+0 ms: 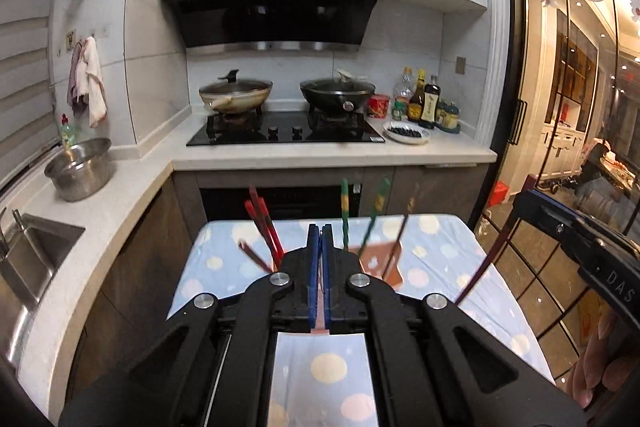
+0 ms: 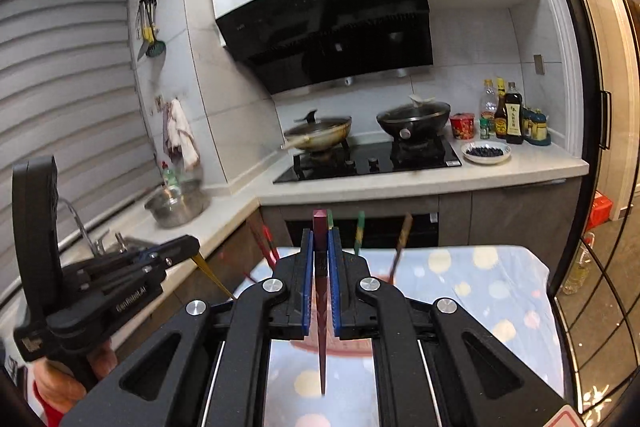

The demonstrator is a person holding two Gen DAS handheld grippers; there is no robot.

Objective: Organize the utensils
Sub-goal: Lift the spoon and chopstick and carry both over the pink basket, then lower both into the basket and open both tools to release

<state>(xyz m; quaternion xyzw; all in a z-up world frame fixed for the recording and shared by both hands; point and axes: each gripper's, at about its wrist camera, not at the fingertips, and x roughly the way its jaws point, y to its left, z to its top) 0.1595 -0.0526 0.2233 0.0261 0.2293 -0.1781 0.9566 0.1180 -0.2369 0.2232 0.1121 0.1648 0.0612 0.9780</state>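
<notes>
My left gripper (image 1: 320,227) is shut, its blue pads pressed together. From the right wrist view, a thin golden chopstick (image 2: 212,273) sticks out of its tip (image 2: 192,247). My right gripper (image 2: 321,233) is shut on a dark red chopstick (image 2: 321,267) that runs lengthwise between its pads; in the left wrist view that chopstick (image 1: 486,263) slants down from the right gripper (image 1: 524,197). Beyond both grippers, on the dotted blue tablecloth (image 1: 432,239), a brown holder (image 1: 380,263) carries red chopsticks (image 1: 262,223), green ones (image 1: 345,215) and a brown one (image 1: 402,235), all upright or leaning.
Behind the table runs a counter with a black hob (image 1: 286,133), two lidded woks (image 1: 236,93), sauce bottles (image 1: 430,101) and a plate (image 1: 406,133). A steel pot (image 1: 80,169) and a sink (image 1: 32,259) lie left. A glass door (image 1: 560,107) bounds the right.
</notes>
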